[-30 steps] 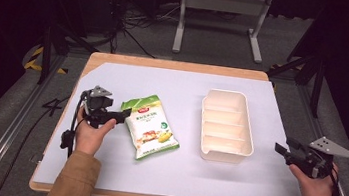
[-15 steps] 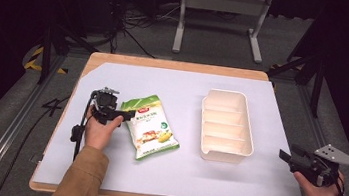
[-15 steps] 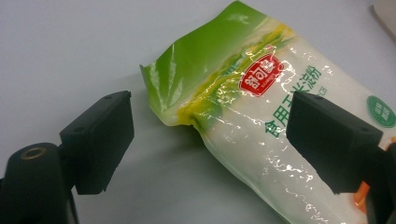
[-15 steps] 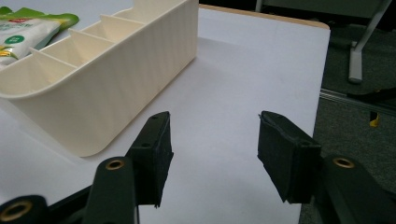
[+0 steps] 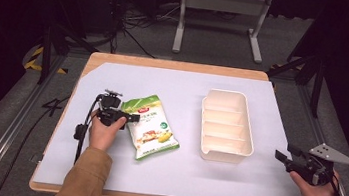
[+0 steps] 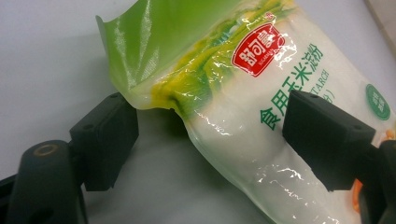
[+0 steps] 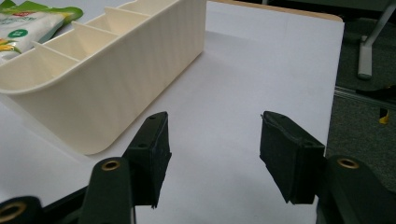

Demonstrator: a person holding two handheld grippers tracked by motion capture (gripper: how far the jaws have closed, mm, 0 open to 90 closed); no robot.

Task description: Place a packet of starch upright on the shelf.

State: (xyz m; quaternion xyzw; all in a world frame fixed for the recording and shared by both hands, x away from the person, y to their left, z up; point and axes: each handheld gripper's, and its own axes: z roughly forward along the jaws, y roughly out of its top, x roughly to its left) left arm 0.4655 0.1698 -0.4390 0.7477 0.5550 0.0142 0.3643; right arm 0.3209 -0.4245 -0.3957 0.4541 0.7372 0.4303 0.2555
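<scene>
High cam looks down on table [image 5: 252, 188]; gripper cams close, low; all share bag [image 6: 261, 93].

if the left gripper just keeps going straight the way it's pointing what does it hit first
The green and white starch bag. The left gripper has its jaws open at the bag's upper edge, one on each side, so going straight on should meet the bag almost at once, though the exact gap is hard to judge.

Both tongs gape: left [image 5: 127, 117] (forward), right [image 5: 284, 154].
</scene>
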